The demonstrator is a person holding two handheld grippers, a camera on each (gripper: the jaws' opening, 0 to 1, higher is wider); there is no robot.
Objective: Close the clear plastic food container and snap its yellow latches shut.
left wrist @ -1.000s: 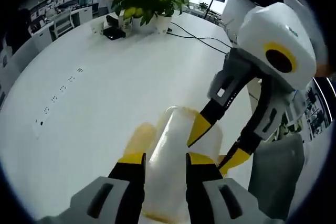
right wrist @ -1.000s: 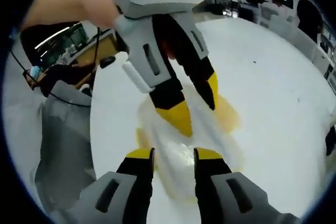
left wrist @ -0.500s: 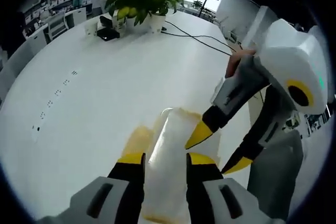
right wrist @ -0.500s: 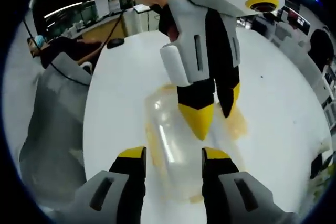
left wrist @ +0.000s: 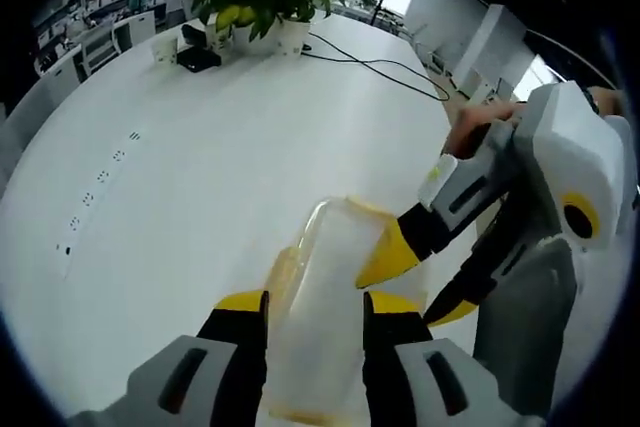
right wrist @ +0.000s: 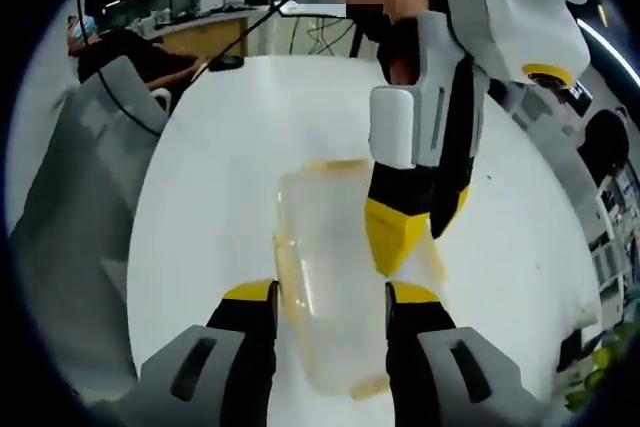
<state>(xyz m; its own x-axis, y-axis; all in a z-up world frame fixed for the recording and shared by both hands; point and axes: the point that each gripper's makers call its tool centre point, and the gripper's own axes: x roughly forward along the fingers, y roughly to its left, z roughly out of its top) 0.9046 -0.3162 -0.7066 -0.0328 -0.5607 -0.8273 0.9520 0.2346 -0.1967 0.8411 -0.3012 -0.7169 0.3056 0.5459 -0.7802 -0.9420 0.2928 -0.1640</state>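
We see the clear plastic food container point(right wrist: 335, 277) lying lid-down-looking, apparently closed, on the white tabletop point(left wrist: 220, 167), its yellow latches point(right wrist: 372, 385) at the edges.

Grippers easing back off the container

The right gripper point(left wrist: 415, 287) has drawn away toward the table edge, its yellow tips now beside the container point(left wrist: 325, 317) rather than over it. The left gripper point(right wrist: 405, 237) has lifted and shifted off the lid to the box's side.

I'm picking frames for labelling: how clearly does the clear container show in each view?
Left gripper view: container is pale against the white table, edges faint, fisheye bends the table. Right gripper view: its outline is crisper, with a bright glare streak on it.
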